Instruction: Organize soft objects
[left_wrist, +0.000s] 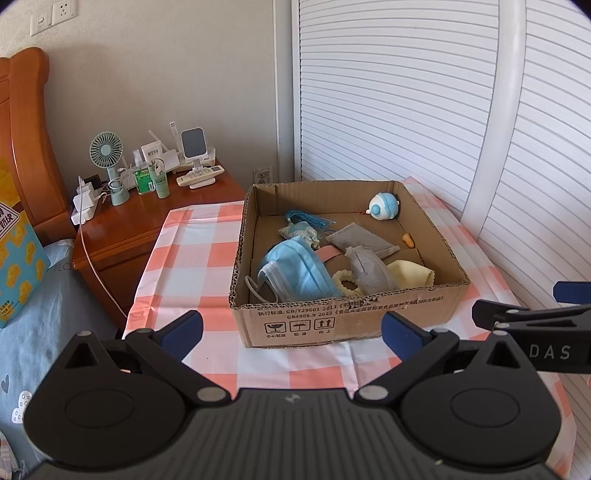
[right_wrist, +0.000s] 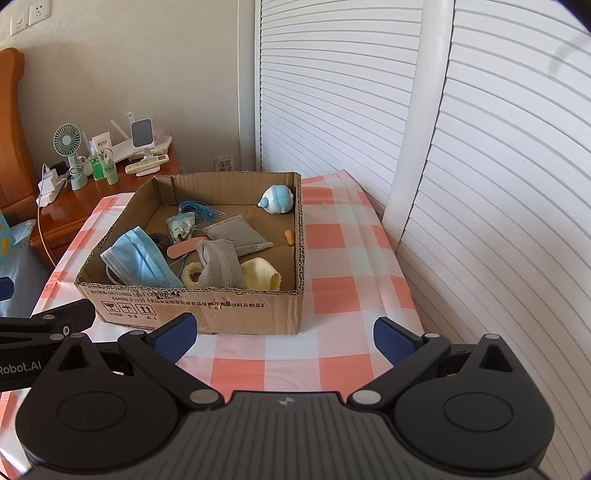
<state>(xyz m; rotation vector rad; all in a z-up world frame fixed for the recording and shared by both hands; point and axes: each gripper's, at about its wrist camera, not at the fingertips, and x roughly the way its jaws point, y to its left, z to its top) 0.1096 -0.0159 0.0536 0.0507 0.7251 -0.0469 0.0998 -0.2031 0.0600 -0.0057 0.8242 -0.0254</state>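
Here, in the left wrist view, you are holding the left gripper (left_wrist: 291, 330) with its blue pads spread wide apart and nothing between them, hovering short of the cardboard box (left_wrist: 343, 321) on the checked tablecloth (left_wrist: 192, 236). The box is sitting at 12 o'clock from your fingers. Inside, the blue face mask (left_wrist: 295, 271) is lying at the box's 8 o'clock, the grey pouches (left_wrist: 369, 271) at centre, the yellow cloth (left_wrist: 412, 275) at 5 o'clock, the cream scrunchie (left_wrist: 345, 284) at 6 o'clock against the near wall. The right gripper (left_wrist: 532, 317) is entering at 3 o'clock; you cannot tell its jaw state from here.

In the right wrist view, you are keeping the right gripper (right_wrist: 284, 339) open too, empty, with the box at 11 o'clock. The tasselled sachet (right_wrist: 181, 225) is lying at the box's 11 o'clock, the blue-white round toy (right_wrist: 279, 199) at 1 o'clock in the far corner.

Handling judgement: everything here is looking light and limp. The mask is likely folding under a pinch, so you are best taking a bunched pleat rather than an ear loop. The pouches are probably draping; grip mid-body. The round toy may be slipping from flat pads.
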